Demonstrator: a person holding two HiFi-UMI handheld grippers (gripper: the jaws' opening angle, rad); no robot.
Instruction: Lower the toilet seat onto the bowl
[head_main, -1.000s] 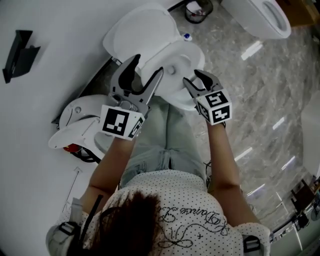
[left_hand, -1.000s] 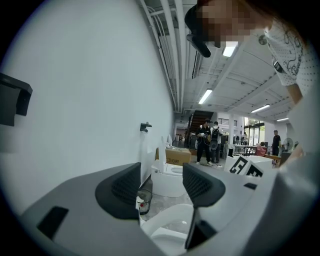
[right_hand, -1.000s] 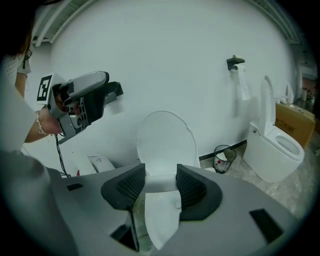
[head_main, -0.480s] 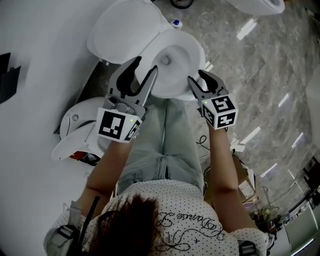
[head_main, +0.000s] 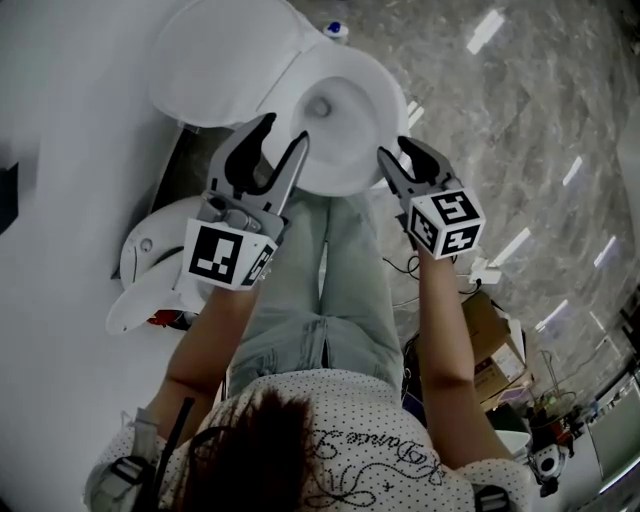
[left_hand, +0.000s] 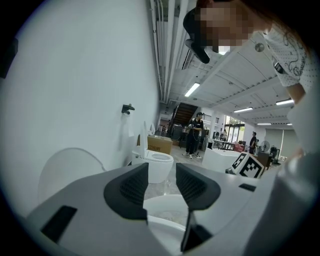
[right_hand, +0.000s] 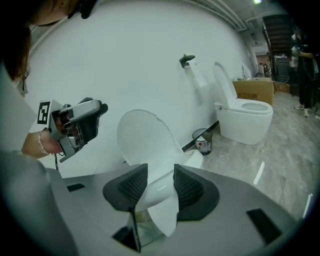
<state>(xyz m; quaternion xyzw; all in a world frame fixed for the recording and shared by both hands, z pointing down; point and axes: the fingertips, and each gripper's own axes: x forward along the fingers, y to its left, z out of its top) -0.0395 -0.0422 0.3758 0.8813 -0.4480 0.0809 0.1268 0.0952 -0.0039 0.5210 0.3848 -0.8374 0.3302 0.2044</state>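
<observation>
The white toilet bowl (head_main: 350, 90) lies open, with its lid and seat (head_main: 215, 55) raised against the wall; I cannot tell seat from lid. My left gripper (head_main: 285, 130) hovers over the bowl's left front edge, jaws apart with nothing between them. In the left gripper view (left_hand: 161, 167) the bowl's rim (left_hand: 162, 205) lies below the jaws. My right gripper (head_main: 393, 148) is at the bowl's right rim and its jaws are closing. In the right gripper view (right_hand: 159, 170) the white rim (right_hand: 160, 192) shows between the pads, which do not press on it. The raised lid (right_hand: 142, 137) stands behind.
A second toilet (head_main: 160, 260) sits at my left by the wall and a cardboard box (head_main: 490, 340) at my right. A further toilet (right_hand: 242, 112) and a small bin (right_hand: 202, 140) stand along the wall. People (left_hand: 195, 132) stand far down the room.
The toilet has slid up in the head view as the view shifted. My left gripper's jaws have narrowed somewhat. Both grippers stay by the bowl's front edges.
</observation>
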